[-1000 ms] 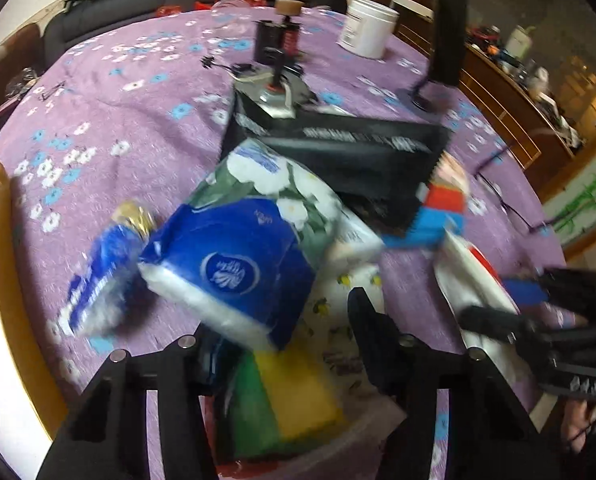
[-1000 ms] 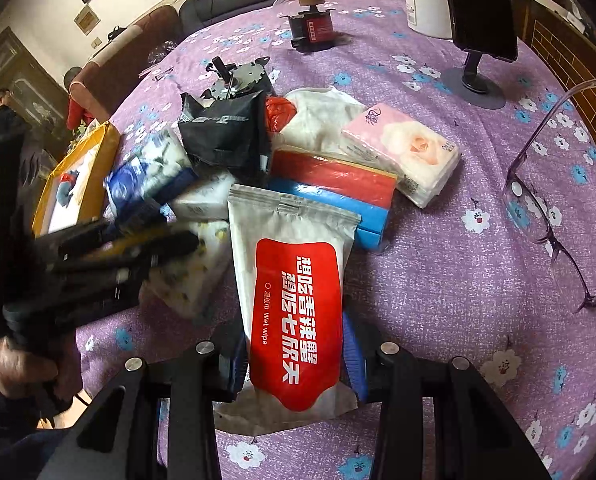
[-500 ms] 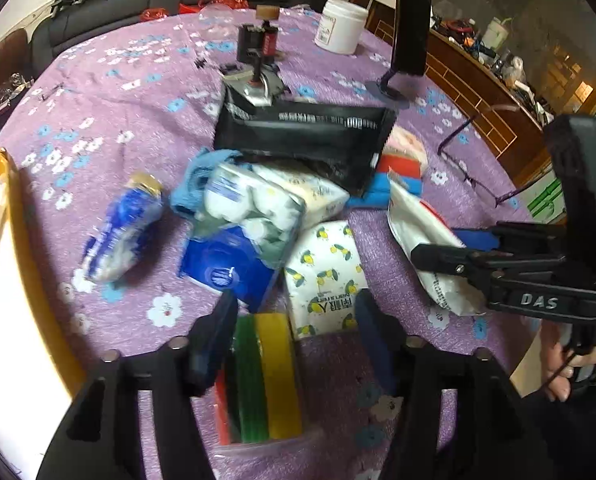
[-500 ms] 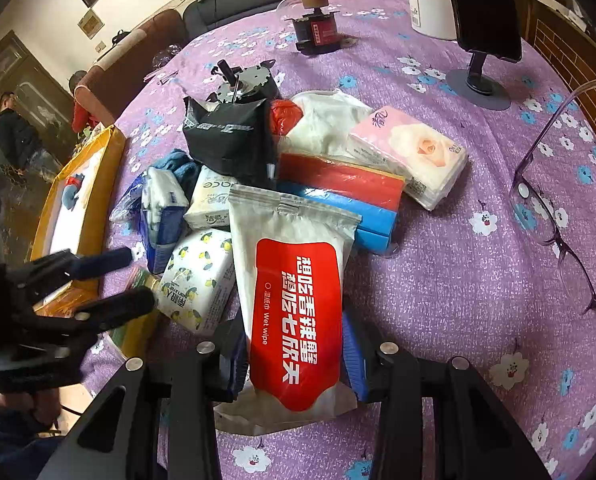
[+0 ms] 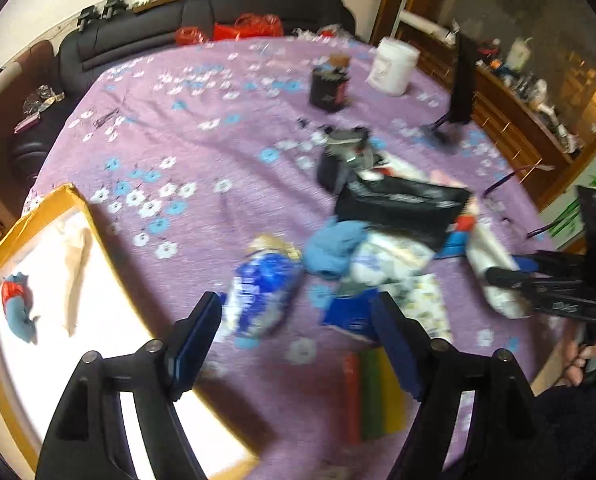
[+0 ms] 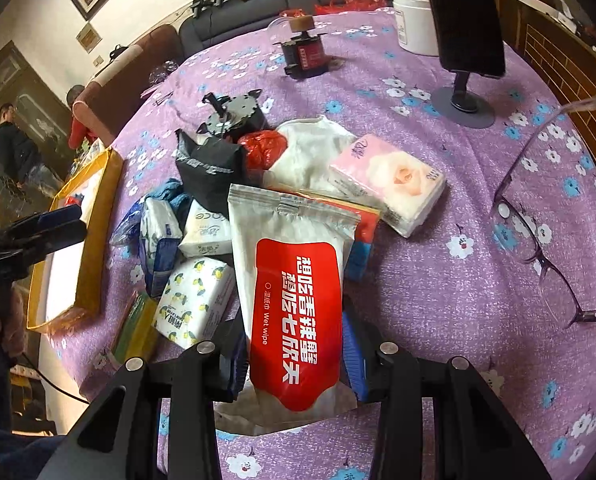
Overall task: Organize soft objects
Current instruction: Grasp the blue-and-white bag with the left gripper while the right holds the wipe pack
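My right gripper (image 6: 296, 354) is shut on a white and red wet wipe pack (image 6: 298, 304), whose far end rests on the pile. The pile holds a pink tissue pack (image 6: 389, 184), a lemon-print tissue pack (image 6: 194, 300), a black pouch (image 6: 210, 168) and a blue cloth (image 5: 333, 248). My left gripper (image 5: 296, 312) hangs above the table, its jaws opening with nothing between them. Below it lies a blue tissue pack (image 5: 262, 296). A pack of green and yellow sponges (image 5: 373, 392) lies by its right finger. The left wrist view is blurred.
A yellow-rimmed box (image 5: 46, 208) with a small stuffed toy (image 5: 16, 308) sits at the table's left edge. Glasses (image 6: 537, 240), a phone stand (image 6: 465, 40), a white tub (image 6: 411, 20) and a red-black device (image 6: 303, 56) stand on the purple cloth. A person stands far left.
My left gripper let go of the sponge pack, opened and pulled back up and leftward toward the box. The right gripper kept still with the wet wipe pack.
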A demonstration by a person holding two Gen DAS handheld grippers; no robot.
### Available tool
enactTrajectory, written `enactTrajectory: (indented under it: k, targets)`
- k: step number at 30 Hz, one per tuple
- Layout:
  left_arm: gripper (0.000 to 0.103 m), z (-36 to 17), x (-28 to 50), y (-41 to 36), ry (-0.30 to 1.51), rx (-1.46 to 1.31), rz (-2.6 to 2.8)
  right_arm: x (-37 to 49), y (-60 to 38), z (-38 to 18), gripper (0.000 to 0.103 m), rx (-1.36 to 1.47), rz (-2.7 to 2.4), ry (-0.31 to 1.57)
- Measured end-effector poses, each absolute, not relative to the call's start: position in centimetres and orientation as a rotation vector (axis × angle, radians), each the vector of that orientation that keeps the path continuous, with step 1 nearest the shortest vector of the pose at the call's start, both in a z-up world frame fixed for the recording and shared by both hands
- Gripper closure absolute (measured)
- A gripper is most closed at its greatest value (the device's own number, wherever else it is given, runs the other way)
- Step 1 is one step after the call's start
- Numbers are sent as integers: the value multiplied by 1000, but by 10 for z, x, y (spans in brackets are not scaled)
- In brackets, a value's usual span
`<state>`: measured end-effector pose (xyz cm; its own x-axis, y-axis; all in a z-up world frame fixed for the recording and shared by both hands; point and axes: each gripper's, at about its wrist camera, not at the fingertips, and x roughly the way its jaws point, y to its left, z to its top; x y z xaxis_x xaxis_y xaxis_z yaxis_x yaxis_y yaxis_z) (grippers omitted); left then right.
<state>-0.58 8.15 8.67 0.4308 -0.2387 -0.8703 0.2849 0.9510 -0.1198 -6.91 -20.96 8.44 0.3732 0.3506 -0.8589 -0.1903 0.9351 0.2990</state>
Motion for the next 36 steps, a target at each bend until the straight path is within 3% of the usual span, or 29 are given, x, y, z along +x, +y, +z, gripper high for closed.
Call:
enactTrajectory:
  k: [10,12,17,36]
  targets:
    - [27,32,44,81,1231,76,-278,-69,-216,86,60,182,333,1126]
    - [53,22,49,82,1275,55,-253,-71,-217,86,60,186,330,1125]
    - [60,25,39,84,1232,-22,-232,-72,-219,85,60,198,322,1127]
    - [61,97,-34,119,1028,-273,-245,-74,-160,125,60,78,489,1058]
